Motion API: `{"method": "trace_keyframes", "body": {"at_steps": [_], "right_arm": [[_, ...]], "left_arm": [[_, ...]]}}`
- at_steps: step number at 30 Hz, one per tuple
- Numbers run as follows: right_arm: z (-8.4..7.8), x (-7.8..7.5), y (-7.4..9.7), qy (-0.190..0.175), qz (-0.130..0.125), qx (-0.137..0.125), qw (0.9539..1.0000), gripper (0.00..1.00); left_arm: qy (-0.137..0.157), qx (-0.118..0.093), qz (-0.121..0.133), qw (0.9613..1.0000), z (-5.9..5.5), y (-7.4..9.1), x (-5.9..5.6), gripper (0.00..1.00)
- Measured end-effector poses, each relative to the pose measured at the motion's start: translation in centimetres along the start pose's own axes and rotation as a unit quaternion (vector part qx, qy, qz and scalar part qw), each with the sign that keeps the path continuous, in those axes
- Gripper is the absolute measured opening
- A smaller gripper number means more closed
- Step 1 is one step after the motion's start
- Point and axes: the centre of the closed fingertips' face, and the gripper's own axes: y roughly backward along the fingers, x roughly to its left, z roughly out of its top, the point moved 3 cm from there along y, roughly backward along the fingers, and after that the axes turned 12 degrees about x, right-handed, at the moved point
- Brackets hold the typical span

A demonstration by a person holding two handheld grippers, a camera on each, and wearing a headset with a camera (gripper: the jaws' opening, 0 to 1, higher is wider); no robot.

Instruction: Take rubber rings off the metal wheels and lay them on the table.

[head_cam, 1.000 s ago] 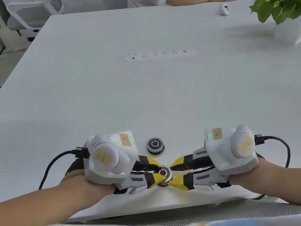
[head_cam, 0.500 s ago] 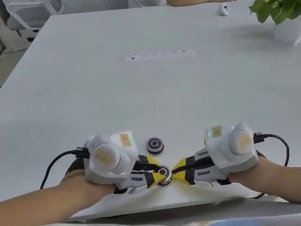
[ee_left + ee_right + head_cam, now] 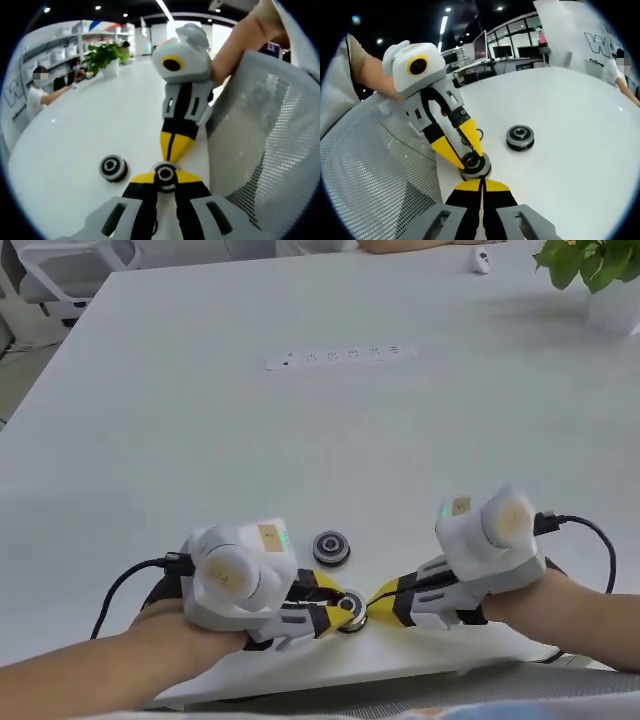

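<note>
In the head view the left gripper [image 3: 338,607] sits at 6 o'clock, low on the white table [image 3: 200,440]. Its yellow jaws are clamped on the held wheel [image 3: 349,608], and the left gripper view shows one tip on either side of it. Meeting it from 3 o'clock is the right gripper [image 3: 374,597]. Its jaws are pressed together and the tips touch the wheel's edge; whether any rubber is nipped between them cannot be told. The loose wheel [image 3: 331,548] lies flat on the table just beside the held one, at about 11 o'clock from it, with a dark rubber ring [image 3: 509,137] around it. Well beyond, toward 12 o'clock, lies a white power strip [image 3: 340,357]. At 2 o'clock, on the far right corner, a white pot [image 3: 612,302] holds a leafy green plant [image 3: 585,258].
</note>
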Motion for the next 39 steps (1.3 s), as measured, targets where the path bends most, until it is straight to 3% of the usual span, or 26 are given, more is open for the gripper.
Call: {"method": "trace_keyframes", "body": {"at_steps": [6,8,18,39], "right_arm": [[-0.1,-0.2,0.0,-0.028,0.008,-0.008,0.9995,0.00],[-0.2,-0.1,0.1,-0.056,0.020,-0.016,0.9981,0.00],[0.1,-0.2,0.8,-0.108,0.042,-0.049,0.9921,0.00],[0.6,0.0,1.0,-0.146,0.066,-0.079,0.9839,0.00]], "left_arm": [[-0.002,0.002,0.003,1.0000,0.0,0.0,0.0,0.13],[-0.003,0.002,0.003,1.0000,0.1,0.0,-0.1,0.13],[-0.011,0.005,0.003,0.9999,0.5,0.2,-0.6,0.12],[-0.008,0.010,0.008,0.9999,0.2,0.2,-0.3,0.12]]}}
